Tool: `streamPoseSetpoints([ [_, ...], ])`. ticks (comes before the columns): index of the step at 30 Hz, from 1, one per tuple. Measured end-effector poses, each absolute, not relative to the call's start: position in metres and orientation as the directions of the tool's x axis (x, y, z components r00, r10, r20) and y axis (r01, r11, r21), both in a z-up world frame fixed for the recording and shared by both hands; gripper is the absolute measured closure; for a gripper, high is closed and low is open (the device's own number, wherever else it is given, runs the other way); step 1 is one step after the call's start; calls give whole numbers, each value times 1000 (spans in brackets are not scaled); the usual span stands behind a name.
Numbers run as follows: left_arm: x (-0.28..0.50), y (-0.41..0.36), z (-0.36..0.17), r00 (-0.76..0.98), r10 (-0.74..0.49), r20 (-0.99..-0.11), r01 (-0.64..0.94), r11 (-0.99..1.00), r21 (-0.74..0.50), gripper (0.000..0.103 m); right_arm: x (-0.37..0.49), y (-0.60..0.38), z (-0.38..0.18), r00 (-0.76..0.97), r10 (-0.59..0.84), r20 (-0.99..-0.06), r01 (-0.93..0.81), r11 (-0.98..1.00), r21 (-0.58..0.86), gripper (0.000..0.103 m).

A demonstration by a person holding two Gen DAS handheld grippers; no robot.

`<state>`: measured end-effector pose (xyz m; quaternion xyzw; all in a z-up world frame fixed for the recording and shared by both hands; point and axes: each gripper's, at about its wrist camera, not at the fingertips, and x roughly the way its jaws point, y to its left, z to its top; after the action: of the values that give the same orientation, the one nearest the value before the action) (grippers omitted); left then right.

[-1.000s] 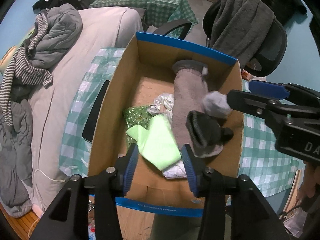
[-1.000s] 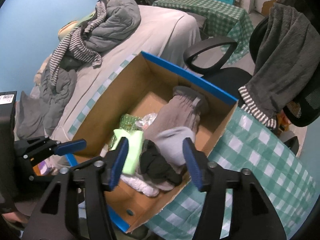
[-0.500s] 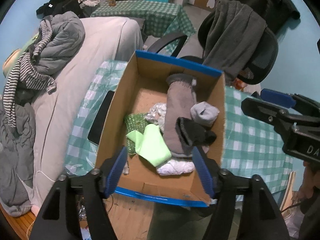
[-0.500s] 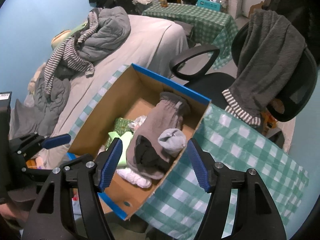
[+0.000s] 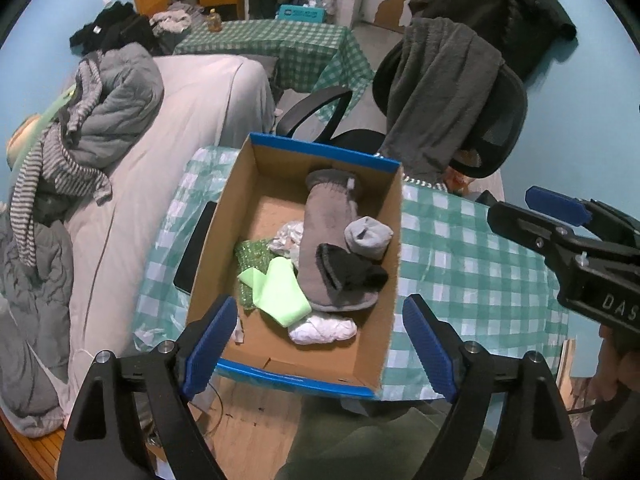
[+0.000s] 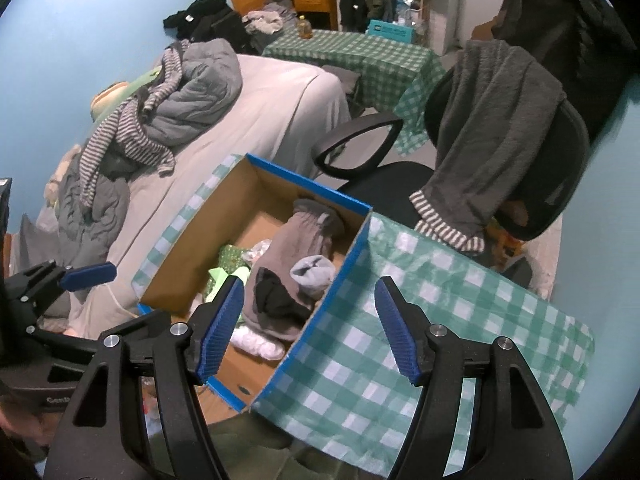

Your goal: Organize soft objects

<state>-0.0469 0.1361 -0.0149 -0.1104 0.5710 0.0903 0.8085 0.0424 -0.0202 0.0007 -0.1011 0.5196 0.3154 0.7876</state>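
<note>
Phone point(image 5: 196, 252) beside box point(image 5: 320, 380) shows only from left tool's camera.

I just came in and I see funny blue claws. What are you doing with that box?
A person is sorting soft things into a cardboard box on a checked tablecloth. Socks sit inside: a long grey sock, a dark sock, a rolled light grey sock, a lime green cloth and a white bundle. Both grippers hang above the box holding nothing: the left gripper is opening wider, the right gripper is open.
</note>
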Motion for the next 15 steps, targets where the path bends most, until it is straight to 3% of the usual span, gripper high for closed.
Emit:
streamPoseSetpoints([
  [15, -48, 103, 5, 363, 35, -931, -209, 977, -45, 17, 31, -65, 15, 326, 343, -881, -519, 844, 136, 36],
])
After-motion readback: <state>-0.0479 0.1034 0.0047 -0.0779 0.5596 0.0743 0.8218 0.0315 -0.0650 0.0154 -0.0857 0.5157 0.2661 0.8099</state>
